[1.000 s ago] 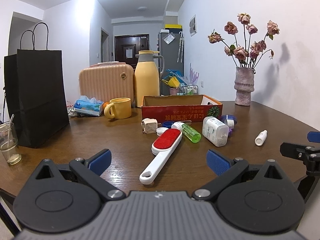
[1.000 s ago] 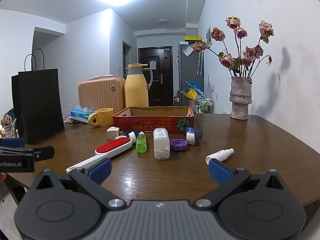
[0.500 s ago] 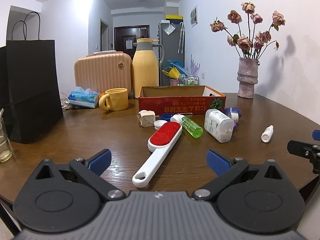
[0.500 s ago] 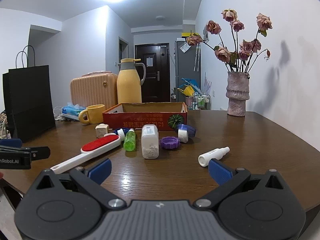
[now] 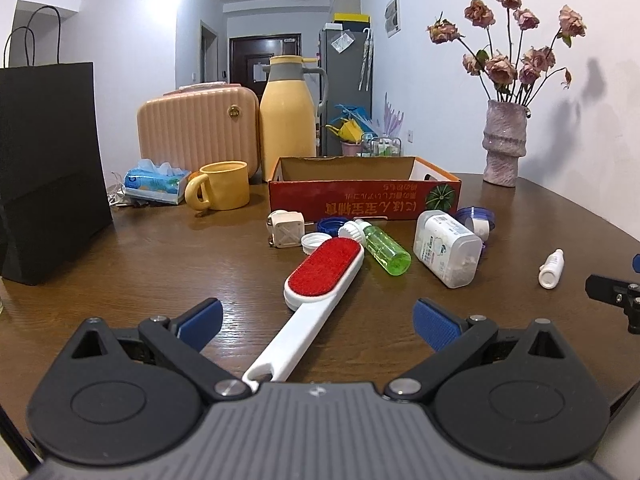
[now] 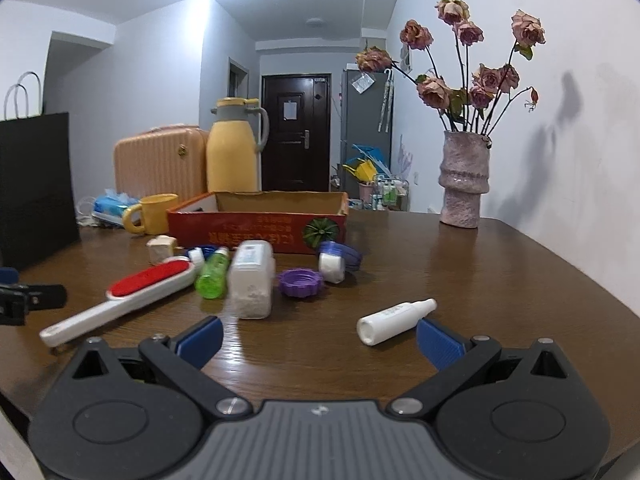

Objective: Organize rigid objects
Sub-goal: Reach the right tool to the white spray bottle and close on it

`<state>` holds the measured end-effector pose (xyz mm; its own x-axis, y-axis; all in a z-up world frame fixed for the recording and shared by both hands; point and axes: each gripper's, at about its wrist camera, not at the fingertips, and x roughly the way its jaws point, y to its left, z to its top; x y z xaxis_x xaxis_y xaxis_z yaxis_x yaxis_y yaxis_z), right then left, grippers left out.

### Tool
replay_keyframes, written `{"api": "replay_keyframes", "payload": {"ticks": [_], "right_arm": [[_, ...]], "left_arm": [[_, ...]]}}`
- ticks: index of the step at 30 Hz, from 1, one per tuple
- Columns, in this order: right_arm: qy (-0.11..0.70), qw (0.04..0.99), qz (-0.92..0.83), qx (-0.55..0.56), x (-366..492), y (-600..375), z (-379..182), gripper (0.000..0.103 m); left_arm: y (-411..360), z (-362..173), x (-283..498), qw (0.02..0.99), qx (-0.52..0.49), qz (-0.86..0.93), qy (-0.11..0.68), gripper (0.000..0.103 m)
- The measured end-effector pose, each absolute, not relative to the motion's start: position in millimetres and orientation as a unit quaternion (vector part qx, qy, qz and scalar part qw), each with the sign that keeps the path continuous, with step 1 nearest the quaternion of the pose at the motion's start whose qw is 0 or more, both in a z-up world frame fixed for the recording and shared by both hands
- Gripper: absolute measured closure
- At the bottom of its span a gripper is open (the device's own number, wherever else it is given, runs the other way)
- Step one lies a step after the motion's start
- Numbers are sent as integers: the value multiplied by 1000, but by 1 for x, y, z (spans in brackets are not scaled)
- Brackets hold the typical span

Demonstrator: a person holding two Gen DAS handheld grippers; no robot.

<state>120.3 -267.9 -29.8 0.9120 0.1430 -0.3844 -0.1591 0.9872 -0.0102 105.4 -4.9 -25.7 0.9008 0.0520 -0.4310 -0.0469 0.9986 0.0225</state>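
A white lint brush with a red pad [image 5: 320, 276] lies on the wooden table [image 5: 160, 264]; its handle runs between the open fingers of my left gripper [image 5: 316, 322]. Behind it lie a green bottle [image 5: 386, 246], a white pill bottle [image 5: 446, 248], a white plug [image 5: 285, 230] and several caps. A small white dropper bottle [image 6: 394, 316] lies just ahead of my open right gripper [image 6: 320, 338], near its right finger. The brush [image 6: 132, 294] also shows in the right wrist view. A red cardboard box [image 5: 360, 196] stands open behind the clutter.
A black paper bag [image 5: 48, 168] stands at the left. A yellow mug [image 5: 220, 190], tissue pack [image 5: 154, 182], pink case [image 5: 198, 132] and yellow thermos [image 5: 289, 114] stand at the back. A vase of dried roses [image 5: 504, 144] stands back right.
Both grippers have moved forward and lower over the table. The brush handle now lies between my left fingers, and the dropper bottle is close to my right fingers.
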Motion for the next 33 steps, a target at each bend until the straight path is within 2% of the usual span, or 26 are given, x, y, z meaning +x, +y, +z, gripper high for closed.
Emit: {"api": "replay_keyframes", "payload": {"ticks": [19,33], "right_arm": [[246,955,133,-97,218,-330,-44,0],[315,922,193,-114,283,-348,-62,0]], "left_arm": [[-20,-34,159,964,6,51,259,0],[-25,-36,181,958,6,71,279,0]]}}
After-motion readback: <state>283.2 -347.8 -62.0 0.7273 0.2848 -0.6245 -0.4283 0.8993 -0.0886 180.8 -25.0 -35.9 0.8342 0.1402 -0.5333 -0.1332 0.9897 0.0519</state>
